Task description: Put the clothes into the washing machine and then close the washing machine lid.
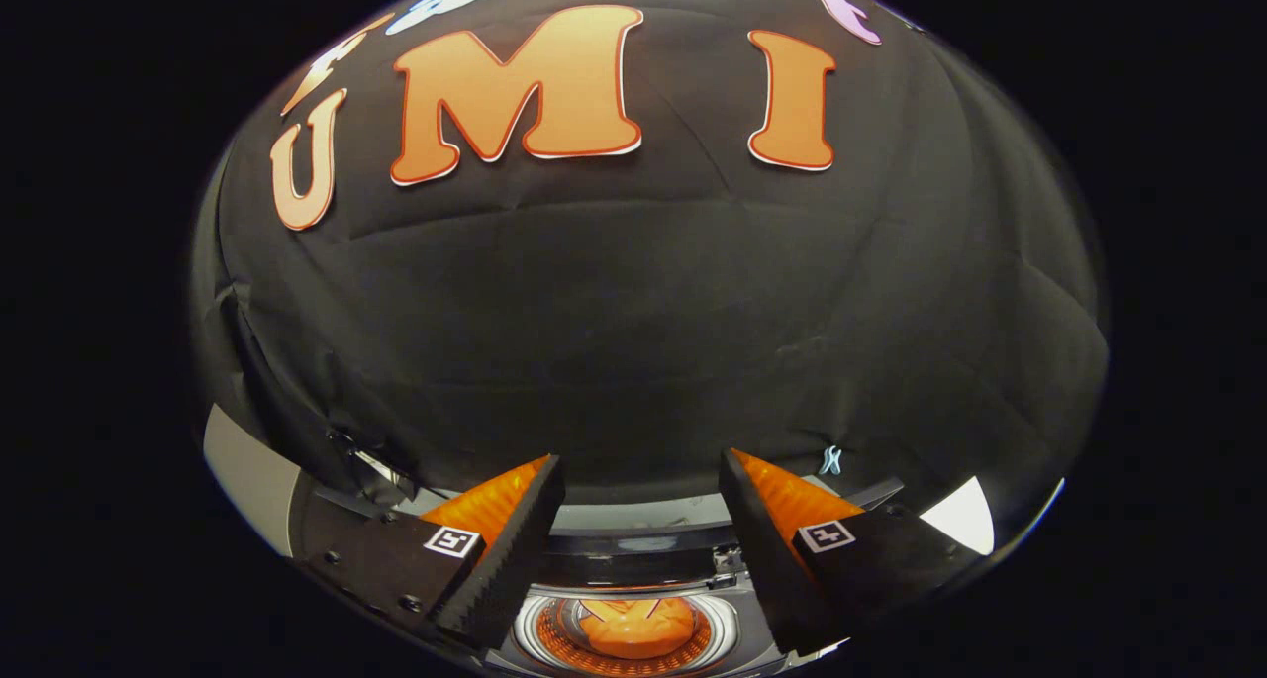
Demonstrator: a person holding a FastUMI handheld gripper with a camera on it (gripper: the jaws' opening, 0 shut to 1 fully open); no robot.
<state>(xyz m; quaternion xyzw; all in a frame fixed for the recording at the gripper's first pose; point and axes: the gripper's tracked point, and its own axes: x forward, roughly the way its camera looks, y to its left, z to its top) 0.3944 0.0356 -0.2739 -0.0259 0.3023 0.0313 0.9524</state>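
The tongs stand spread wide apart at the bottom of the frame, nothing between their fingers, the gap showing open air with the machine below. Each finger carries a small square marker on its upper face.

Low in the frame, between and beneath the fingers, lies the washing machine, seen from above. Its round drum opening has a shiny metal ring around it, and the way down into it is open. Inside the drum rests the clothes, an orange bundle sitting in the middle of the opening, its lower part cut off at the bottom of the frame. Whether the bundle touches the drum wall cannot be told.

Just beyond the opening, toward the wall, runs the dark rear band of the machine top, with a small fitting near its right end; the lid itself cannot be made out for certain from this angle.

The black cloth wall takes up the middle and upper frame, hanging close behind the machine. At lower left a grey panel edge shows beside the cloth, and at lower right a small white patch sits near the right finger.
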